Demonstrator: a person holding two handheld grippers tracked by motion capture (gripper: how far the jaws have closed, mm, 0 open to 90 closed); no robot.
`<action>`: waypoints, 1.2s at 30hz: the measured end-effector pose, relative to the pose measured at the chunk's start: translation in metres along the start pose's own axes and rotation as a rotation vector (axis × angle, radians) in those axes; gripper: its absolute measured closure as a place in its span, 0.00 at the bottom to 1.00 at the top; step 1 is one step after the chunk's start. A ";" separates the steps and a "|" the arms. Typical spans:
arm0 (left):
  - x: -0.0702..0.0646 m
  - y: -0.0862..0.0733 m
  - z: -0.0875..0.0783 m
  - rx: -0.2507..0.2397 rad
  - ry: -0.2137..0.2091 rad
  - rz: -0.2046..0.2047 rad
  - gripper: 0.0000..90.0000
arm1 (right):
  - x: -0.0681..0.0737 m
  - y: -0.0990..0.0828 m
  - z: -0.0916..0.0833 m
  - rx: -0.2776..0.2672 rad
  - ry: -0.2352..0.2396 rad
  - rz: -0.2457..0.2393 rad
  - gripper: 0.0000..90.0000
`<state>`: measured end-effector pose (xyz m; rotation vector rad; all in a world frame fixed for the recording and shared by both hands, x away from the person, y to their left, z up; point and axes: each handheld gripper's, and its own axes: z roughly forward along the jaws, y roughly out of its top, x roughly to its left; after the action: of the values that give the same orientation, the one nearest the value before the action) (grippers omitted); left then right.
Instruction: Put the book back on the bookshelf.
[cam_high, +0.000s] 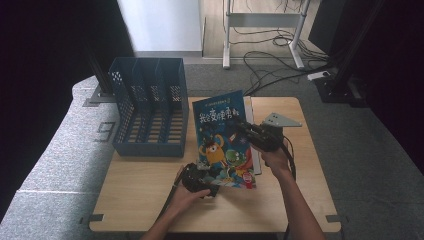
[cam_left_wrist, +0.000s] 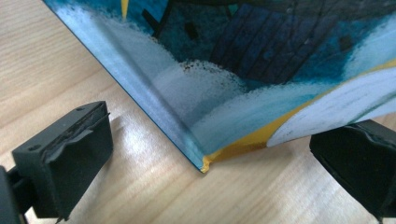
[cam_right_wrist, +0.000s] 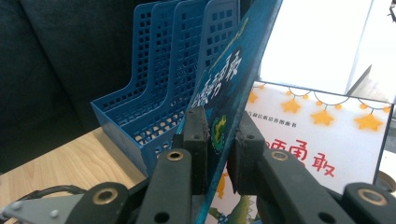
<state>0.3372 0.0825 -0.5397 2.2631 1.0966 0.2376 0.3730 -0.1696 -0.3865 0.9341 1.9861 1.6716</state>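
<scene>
The right gripper (cam_right_wrist: 218, 154) pinches the book (cam_high: 220, 140) at its 3 o'clock edge, tilting the cover up. The left gripper (cam_high: 197, 180) waits spread wide at the book's 7 o'clock corner, not touching it. A thin cover held at one edge could slip or bend if lifted fast. The blue file rack (cam_high: 147, 107) stands at 10 o'clock on the wooden surface (cam_high: 150, 200); cables (cam_high: 270, 65) trail over the grey floor beyond.

A light wooden table (cam_high: 150, 190) is seen, bearing a blue file rack (cam_high: 148, 107) well to the left of the right gripper's fingers (cam_right_wrist: 196, 140). A picture book (cam_high: 222, 142) is rested by its lower corner on the wood between the left gripper's fingers (cam_left_wrist: 70, 149).
</scene>
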 end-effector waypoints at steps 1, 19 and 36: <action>0.001 0.002 0.001 0.007 0.003 0.007 0.00 | 0.000 0.000 0.000 -0.003 0.001 -0.002 0.87; 0.003 0.004 0.001 0.010 0.010 0.007 0.00 | -0.004 -0.011 -0.014 -0.056 0.030 0.015 0.89; -0.003 0.002 0.002 0.010 0.027 0.027 0.00 | -0.005 -0.018 -0.026 -0.043 0.018 0.025 0.88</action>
<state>0.3375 0.0782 -0.5401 2.2913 1.0842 0.2752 0.3543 -0.1930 -0.3987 0.9355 1.9500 1.7357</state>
